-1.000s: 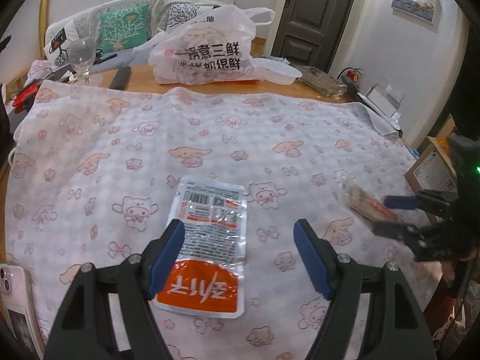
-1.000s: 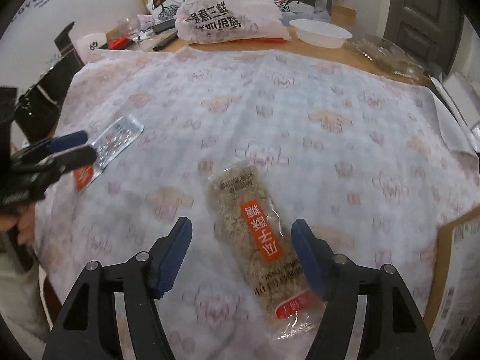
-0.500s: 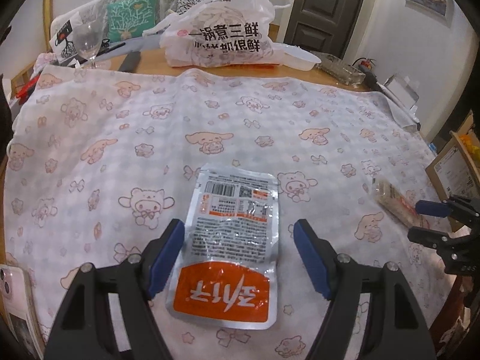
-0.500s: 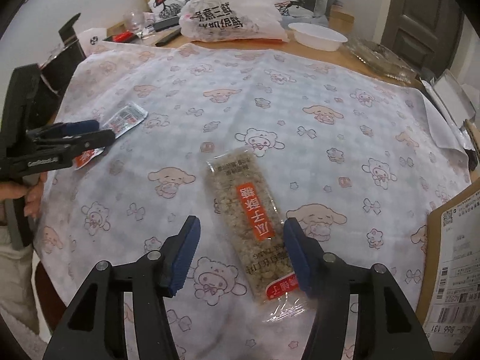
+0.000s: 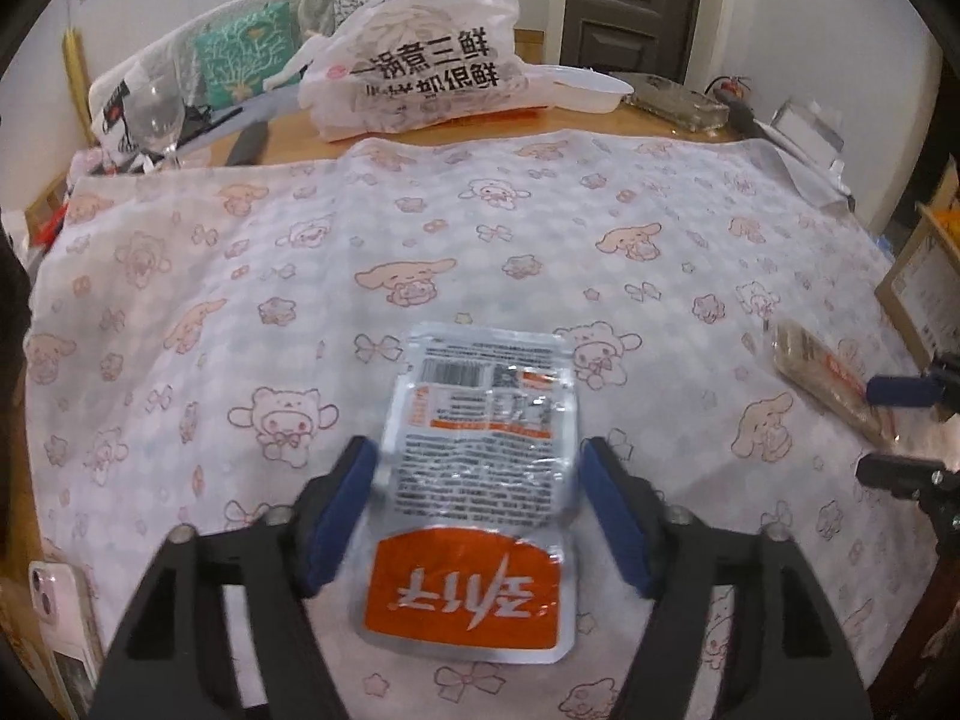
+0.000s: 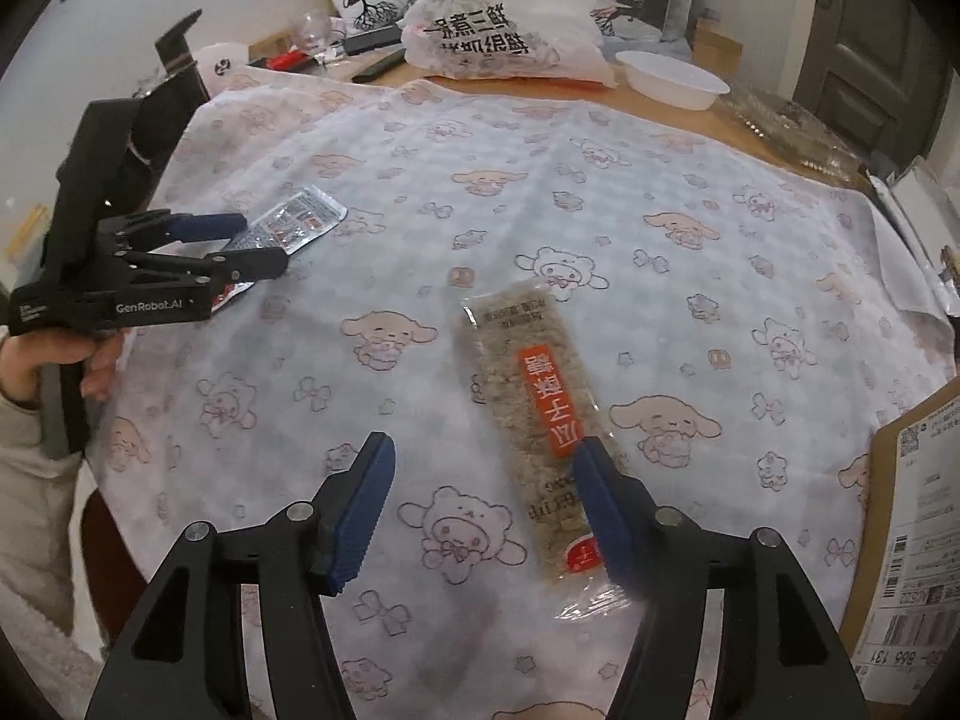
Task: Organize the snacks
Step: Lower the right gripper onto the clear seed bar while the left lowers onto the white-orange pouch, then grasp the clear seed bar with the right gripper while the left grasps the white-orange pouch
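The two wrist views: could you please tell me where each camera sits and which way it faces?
Left wrist: on the left gripper, angled down at the silver-orange pouch between its closing fingers.
Right wrist: on the right gripper, angled down at the seed bar; its fingers are opening; a hand shows.
Shared: both snacks, the cartoon tablecloth, the white bag.

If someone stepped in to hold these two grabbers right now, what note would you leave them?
Left gripper: jaws closing around the silver and orange snack pouch, which lies flat on the cartoon-print cloth; the pads are not yet clearly pressing on it.
Right gripper: jaws opening, with the long seed bar lying flat under its right finger, not gripped.
Done: nothing lifted or sorted yet; both snacks lie apart on the cloth.
Left: grip each snack and put the two together. Where they should go is not shown. The white shopping bag sits at the far end of the table.
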{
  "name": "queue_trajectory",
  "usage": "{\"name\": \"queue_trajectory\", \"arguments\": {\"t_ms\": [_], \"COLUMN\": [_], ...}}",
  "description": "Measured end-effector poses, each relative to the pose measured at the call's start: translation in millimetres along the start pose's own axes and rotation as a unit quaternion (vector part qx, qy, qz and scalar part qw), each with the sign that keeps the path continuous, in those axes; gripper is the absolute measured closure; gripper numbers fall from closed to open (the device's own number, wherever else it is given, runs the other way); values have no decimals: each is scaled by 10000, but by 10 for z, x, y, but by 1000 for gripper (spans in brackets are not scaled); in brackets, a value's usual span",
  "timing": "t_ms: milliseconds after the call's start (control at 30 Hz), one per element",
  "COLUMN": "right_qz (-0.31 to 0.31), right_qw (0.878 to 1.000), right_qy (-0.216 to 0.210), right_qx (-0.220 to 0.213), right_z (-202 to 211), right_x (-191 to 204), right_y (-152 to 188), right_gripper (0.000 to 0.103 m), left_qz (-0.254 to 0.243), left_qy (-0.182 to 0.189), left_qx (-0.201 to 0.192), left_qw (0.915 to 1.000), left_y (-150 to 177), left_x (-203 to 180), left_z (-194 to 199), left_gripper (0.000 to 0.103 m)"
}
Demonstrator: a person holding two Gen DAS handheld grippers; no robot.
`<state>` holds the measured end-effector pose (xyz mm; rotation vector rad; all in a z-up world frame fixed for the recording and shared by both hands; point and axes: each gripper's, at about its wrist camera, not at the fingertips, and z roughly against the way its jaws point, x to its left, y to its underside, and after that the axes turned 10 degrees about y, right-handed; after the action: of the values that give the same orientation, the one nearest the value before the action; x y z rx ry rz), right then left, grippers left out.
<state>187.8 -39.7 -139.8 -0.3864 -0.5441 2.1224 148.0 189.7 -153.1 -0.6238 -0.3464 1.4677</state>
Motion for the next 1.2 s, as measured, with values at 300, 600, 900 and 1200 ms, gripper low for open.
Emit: {"name": "queue_trajectory", "arguments": {"t_ms": [300,600,900,1200], "right_qz": [300,402,336,454], "right_qw": [9993,9988,9991,9980], "right_qy": [86,178,-217,262], "right_qx": [-199,-231,-157,-351], "right_z": [-21,18,-69,-117], "right_x": [-69,-51,-115,-13], "right_y": [20,68,76,11], "right_gripper": [48,48,46,67], "left_qz": [-155,-254,-193,-69], "left_qy": [385,720,751,727], "left_qx": [59,28,17,-38], "left_qw": [9991,9971,9970,9973], "left_y": [103,194,222,223], "left_x": [-254,-601,-629,-612], "left_z": [68,125,142,154], "left_gripper": [37,37,37,37]}}
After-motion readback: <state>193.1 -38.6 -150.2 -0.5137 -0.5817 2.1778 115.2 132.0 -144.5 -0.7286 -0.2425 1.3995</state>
